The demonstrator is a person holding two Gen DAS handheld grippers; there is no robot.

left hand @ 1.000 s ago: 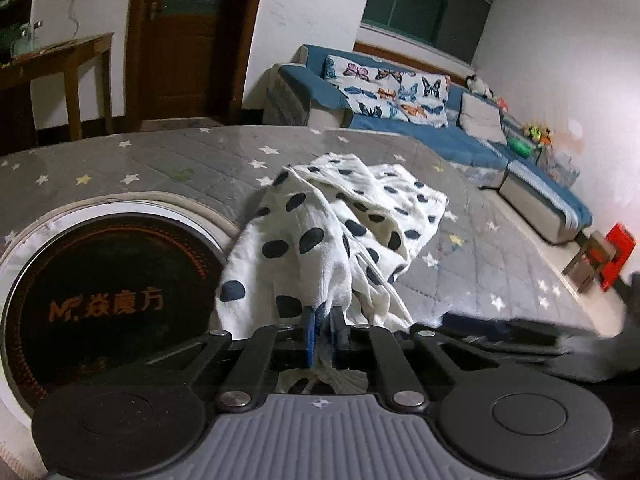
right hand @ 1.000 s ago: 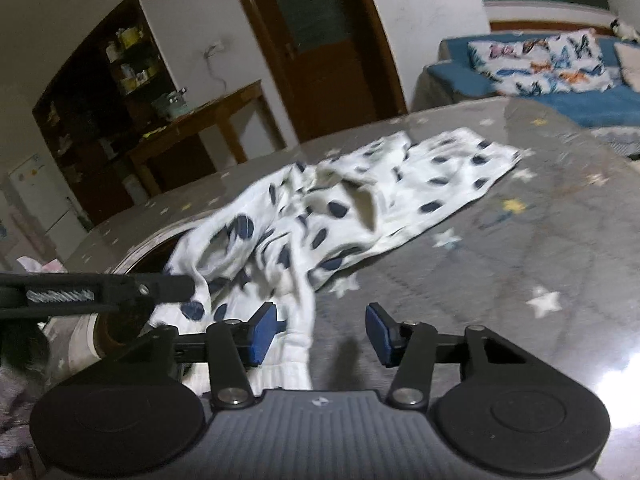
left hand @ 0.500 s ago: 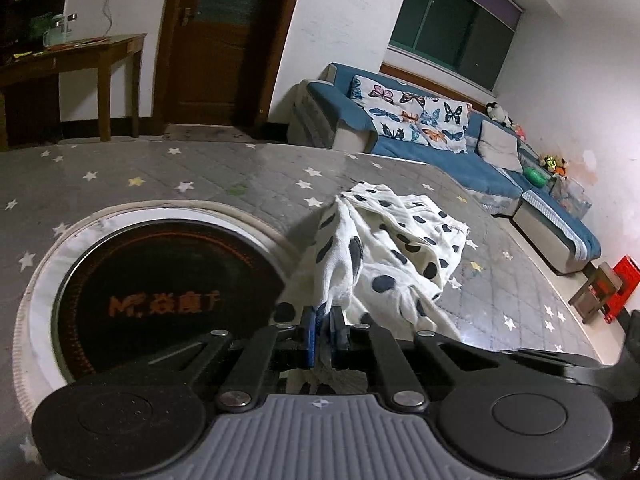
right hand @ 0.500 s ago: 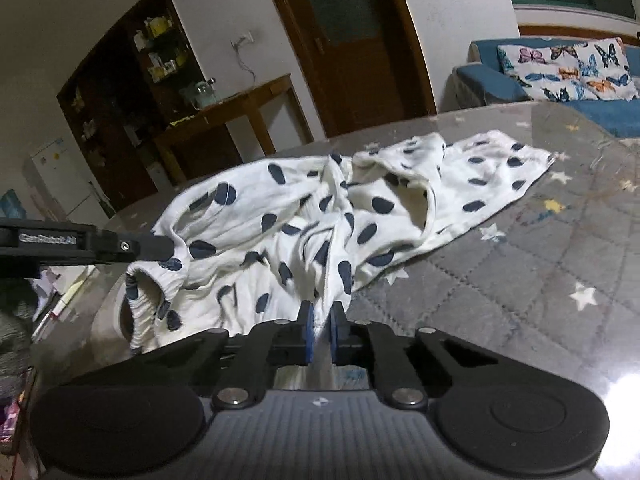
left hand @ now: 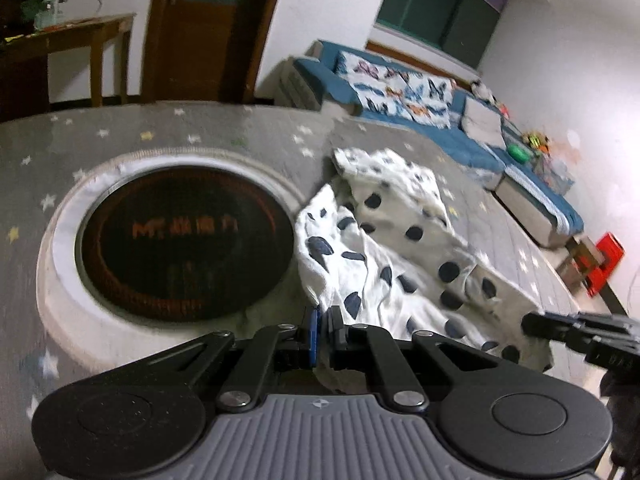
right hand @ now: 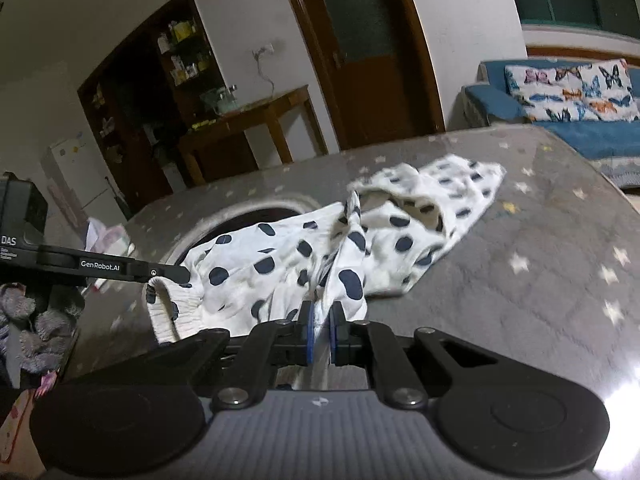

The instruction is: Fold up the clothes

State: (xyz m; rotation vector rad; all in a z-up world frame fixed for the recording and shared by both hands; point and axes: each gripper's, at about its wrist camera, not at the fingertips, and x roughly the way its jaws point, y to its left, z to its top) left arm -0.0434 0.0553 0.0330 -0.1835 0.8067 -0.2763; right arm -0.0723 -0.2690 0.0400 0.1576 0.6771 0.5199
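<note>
We see the grey starred counter [left hand: 168,136], its edges blurred. The spotted garment [right hand: 280,264] lies on it beside the dark round inset [left hand: 184,236], stretching away from us, its near edge hidden. The left hand-held gripper [left hand: 323,330] and right hand-held gripper [right hand: 320,330] each pinch its cloth.

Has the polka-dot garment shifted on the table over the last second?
Yes. The polka-dot garment, pinched by both grippers, has been dragged off the round dark inset, which now lies fully uncovered in the left wrist view.
</note>
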